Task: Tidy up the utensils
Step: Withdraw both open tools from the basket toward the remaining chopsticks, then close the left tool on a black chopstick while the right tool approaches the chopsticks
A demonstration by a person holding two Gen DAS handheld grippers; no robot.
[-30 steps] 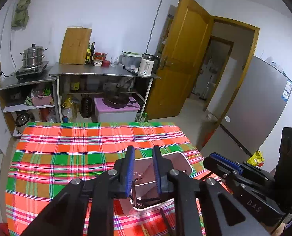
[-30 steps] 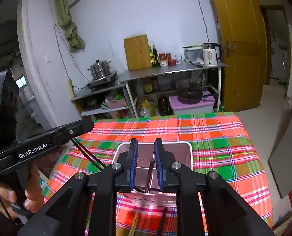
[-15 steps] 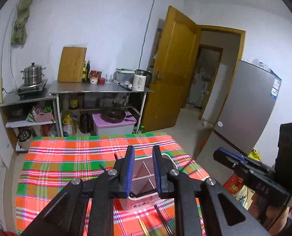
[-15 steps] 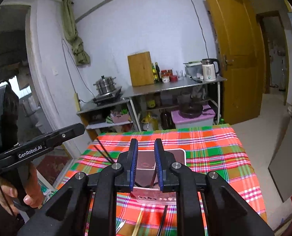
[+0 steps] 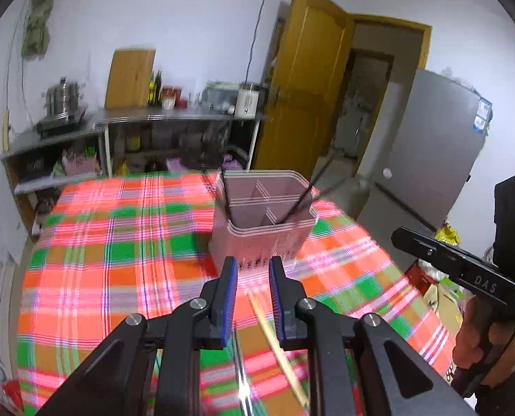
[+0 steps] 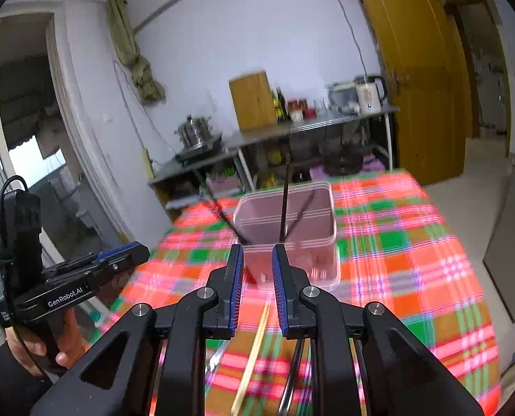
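Note:
A pink divided utensil holder (image 5: 264, 235) (image 6: 292, 256) stands on the plaid tablecloth (image 5: 118, 242), with thin black chopsticks (image 5: 300, 204) (image 6: 284, 204) leaning in it. A pale wooden chopstick (image 5: 278, 343) (image 6: 254, 353) and a shiny metal utensil (image 5: 241, 374) (image 6: 290, 378) lie flat on the cloth, nearer than the holder. My left gripper (image 5: 252, 270) hovers short of the holder, jaws slightly parted and empty. My right gripper (image 6: 255, 260) does the same from the other side, also narrowly open with nothing between its pads.
A person's hand (image 5: 479, 339) grips the right tool at the table's right edge; another hand (image 6: 63, 350) grips the left tool. Behind the table stand metal shelves (image 5: 174, 118) with pots and bottles, a yellow door (image 5: 302, 79) and a grey fridge (image 5: 430, 152).
Both grippers have drawn back from the holder and sunk a little. The holder now sits farther ahead, and the utensils lying on the cloth have come into view under the fingers.

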